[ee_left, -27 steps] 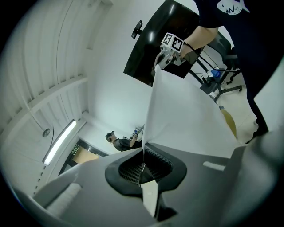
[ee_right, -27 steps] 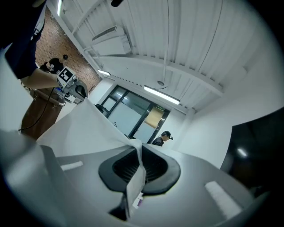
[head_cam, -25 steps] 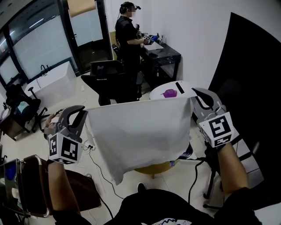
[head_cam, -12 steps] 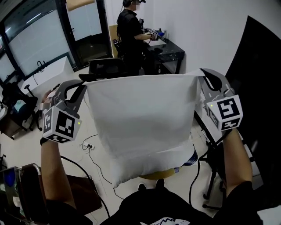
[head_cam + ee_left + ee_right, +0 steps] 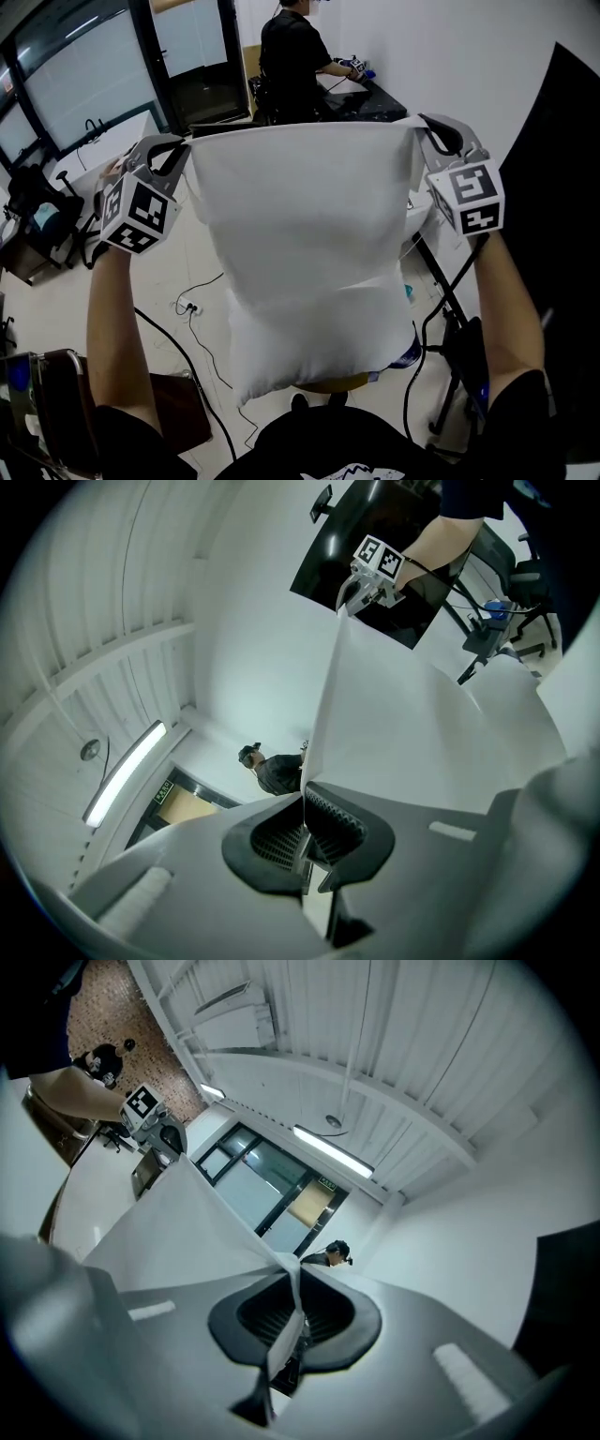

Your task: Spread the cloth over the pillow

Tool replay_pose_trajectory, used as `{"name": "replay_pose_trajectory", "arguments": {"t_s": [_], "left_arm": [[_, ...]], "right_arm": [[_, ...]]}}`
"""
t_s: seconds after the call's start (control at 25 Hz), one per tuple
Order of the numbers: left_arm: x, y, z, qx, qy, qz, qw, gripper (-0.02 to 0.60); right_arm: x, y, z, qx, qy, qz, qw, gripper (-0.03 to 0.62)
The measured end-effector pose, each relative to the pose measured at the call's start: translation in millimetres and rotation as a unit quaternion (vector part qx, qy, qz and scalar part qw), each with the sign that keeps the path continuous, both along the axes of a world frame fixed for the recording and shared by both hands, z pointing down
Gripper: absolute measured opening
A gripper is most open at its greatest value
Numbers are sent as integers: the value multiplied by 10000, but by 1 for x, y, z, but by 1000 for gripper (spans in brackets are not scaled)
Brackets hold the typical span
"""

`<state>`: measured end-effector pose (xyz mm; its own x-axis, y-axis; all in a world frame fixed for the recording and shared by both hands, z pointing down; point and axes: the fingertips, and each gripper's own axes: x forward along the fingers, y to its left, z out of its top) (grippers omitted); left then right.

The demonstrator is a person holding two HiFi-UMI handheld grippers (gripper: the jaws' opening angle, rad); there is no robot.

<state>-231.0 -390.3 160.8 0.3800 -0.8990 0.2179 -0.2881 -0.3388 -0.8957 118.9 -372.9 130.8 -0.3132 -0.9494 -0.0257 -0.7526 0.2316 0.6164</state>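
Cloth (image 5: pixel 309 244), white and plain, hangs in the air in front of the person, stretched between the two grippers. The left gripper (image 5: pixel 180 150) has its jaws pressed together on the cloth's upper left corner. Its own view shows the ribbed pads closed with the thin edge of fabric pinched between them, and the sheet running away toward the other gripper. The right gripper (image 5: pixel 422 131) is clamped the same way on the upper right corner, with a fold of fabric squeezed between its pads and trailing out below them. Both grippers are raised to about the same height on outstretched arms, so the top edge runs nearly level and taut from one to the other. Below that the cloth falls free and narrows toward its lower edge. A crease crosses it about two thirds of the way down, and the lower left corner hangs lowest. Under the lower edge a round tan surface (image 5: pixel 328 382) peeps out, mostly hidden by the cloth. Past the top edge a person (image 5: pixel 292 52) in dark clothes stands at a dark desk (image 5: pixel 380 98) against the white wall. Cables (image 5: pixel 192 305) lie on the pale floor to the left, and a black stand (image 5: pixel 450 309) rises just right of the cloth.
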Motion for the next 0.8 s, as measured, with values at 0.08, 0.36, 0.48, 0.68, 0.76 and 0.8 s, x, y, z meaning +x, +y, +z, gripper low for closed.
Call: {"name": "replay_pose_trajectory", "arguments": {"t_s": [0.08,0.36,0.48,0.68,0.76,0.8], "left_arm": [[3,-13,-2,-3,25,-40,10000,1],[12,-40,17,-161,-17,-147,9998,1],[10,-38,39,-307,-107,-166,9993,1],[8,-29,74,-514,-45,-194,9985,1],[9,-25,86,-591,22,-211,9980,1],[10,-23,92,-630,58,-215,9978,1]], "right_arm": [[4,-15,0,-23,-51,59,10000,9],[12,-51,33,-372,-141,79,9992,9],[11,-50,53,-504,-87,14,9987,9],[9,-44,86,-708,-112,-54,9974,10],[10,-44,97,-796,-176,-55,9967,9],[12,-43,103,-849,-226,-49,9961,10]]}}
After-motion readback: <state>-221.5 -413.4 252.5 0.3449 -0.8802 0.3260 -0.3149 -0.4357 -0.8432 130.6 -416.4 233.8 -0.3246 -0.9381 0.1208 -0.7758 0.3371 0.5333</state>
